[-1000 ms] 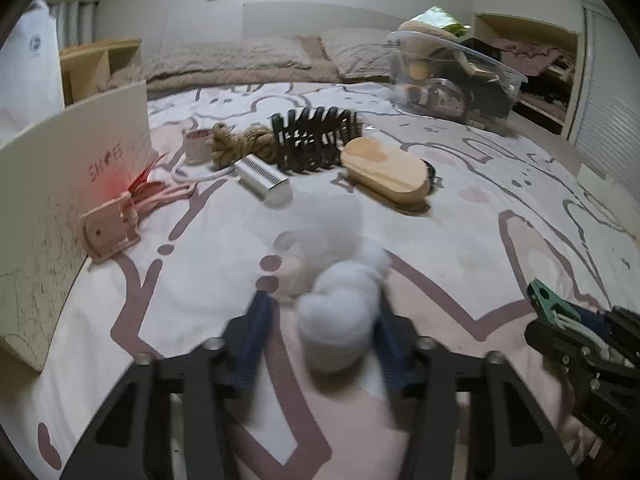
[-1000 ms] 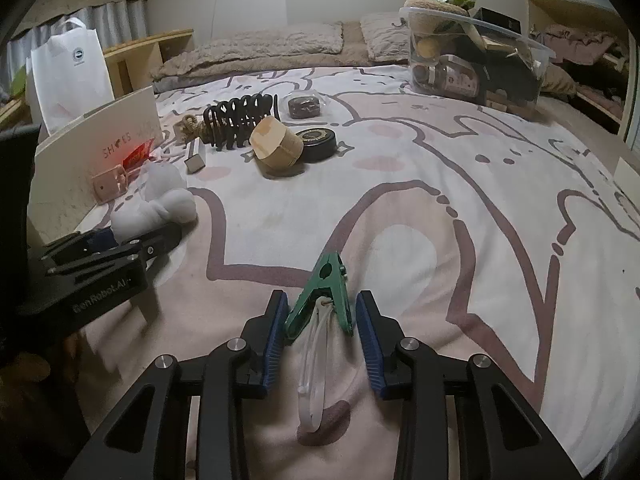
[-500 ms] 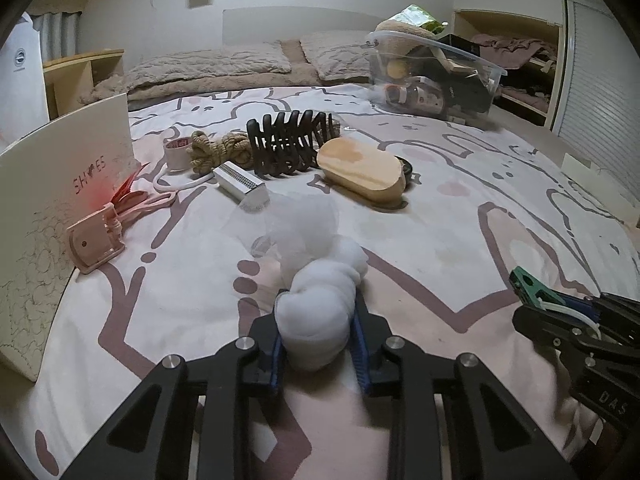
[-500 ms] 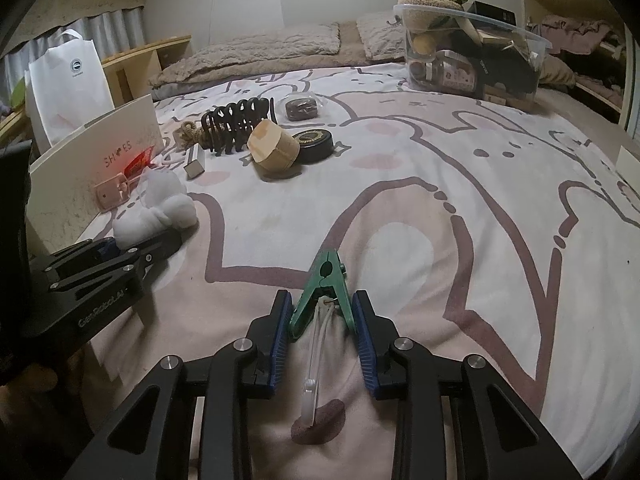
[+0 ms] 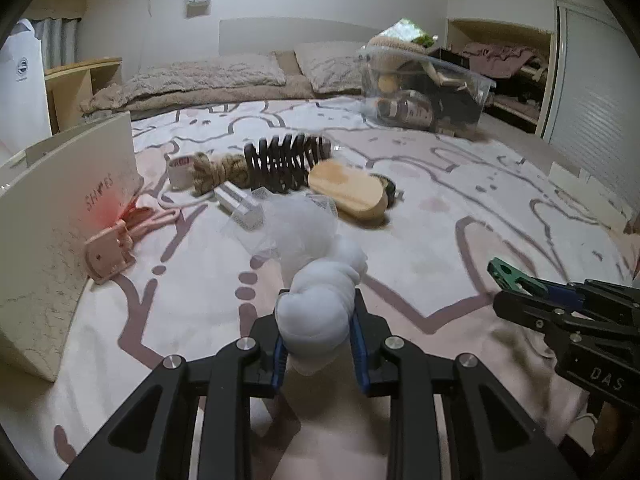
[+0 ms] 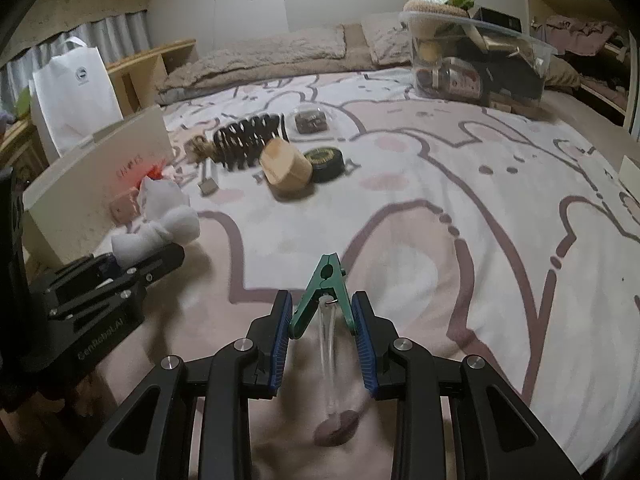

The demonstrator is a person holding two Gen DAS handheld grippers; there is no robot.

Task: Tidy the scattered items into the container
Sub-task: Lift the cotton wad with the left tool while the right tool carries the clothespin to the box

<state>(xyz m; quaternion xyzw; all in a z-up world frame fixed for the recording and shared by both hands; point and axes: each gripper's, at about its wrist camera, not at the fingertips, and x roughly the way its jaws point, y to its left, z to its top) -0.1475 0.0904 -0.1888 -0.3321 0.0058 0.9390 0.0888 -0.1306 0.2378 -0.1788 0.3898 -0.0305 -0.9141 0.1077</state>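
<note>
My left gripper is shut on a white puffy bundle with mesh netting, held just above the bedspread; it also shows in the right wrist view. My right gripper is shut on a green clip with a clear strap hanging below. The clip also shows in the left wrist view. The clear plastic container full of items stands at the far right of the bed, also in the right wrist view.
On the bed lie a black hair claw, a wooden brush, a rope bundle, a white comb-like piece, a tape roll and a pink holder. A white box stands at left.
My left gripper closed on the white bundle and lifted it slightly. My right gripper closed on the green clip and raised it off the bedspread.
</note>
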